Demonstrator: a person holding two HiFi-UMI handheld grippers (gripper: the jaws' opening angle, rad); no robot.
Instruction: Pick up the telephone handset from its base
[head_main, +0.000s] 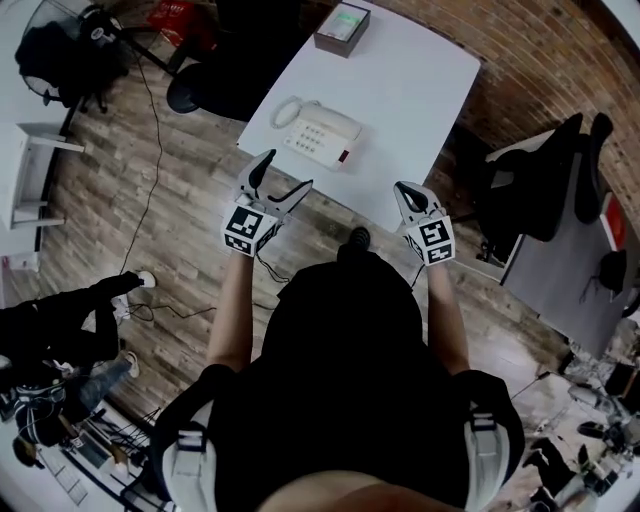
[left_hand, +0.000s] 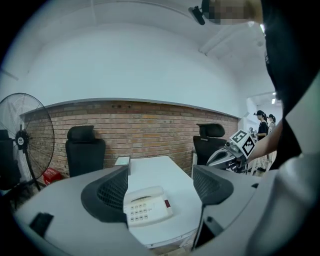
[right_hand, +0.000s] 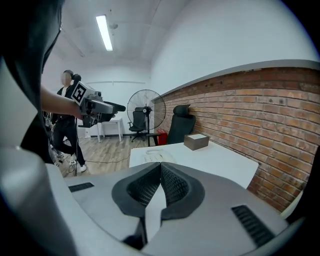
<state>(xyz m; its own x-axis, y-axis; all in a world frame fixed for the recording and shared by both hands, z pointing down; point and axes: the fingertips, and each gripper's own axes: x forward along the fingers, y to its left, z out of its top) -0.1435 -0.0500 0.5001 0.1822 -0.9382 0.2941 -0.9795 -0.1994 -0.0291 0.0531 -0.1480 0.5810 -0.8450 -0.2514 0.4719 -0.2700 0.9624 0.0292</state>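
A white telephone (head_main: 318, 134) sits near the front left edge of the white table (head_main: 400, 90), its handset (head_main: 288, 110) resting on the base at the left side. In the left gripper view the telephone (left_hand: 146, 206) shows between the wide-apart jaws, still some way ahead. My left gripper (head_main: 280, 180) hangs open just short of the table's edge, below the phone. My right gripper (head_main: 410, 195) is shut and empty, off the table's front edge to the right. In the right gripper view the phone (right_hand: 159, 155) lies beyond the closed jaws.
A small box (head_main: 342, 27) stands at the table's far end. Black office chairs (head_main: 545, 185) stand right of the table and another chair (head_main: 215, 85) to its left. A fan (head_main: 60, 40) and cables lie on the wooden floor. Brick wall behind the table.
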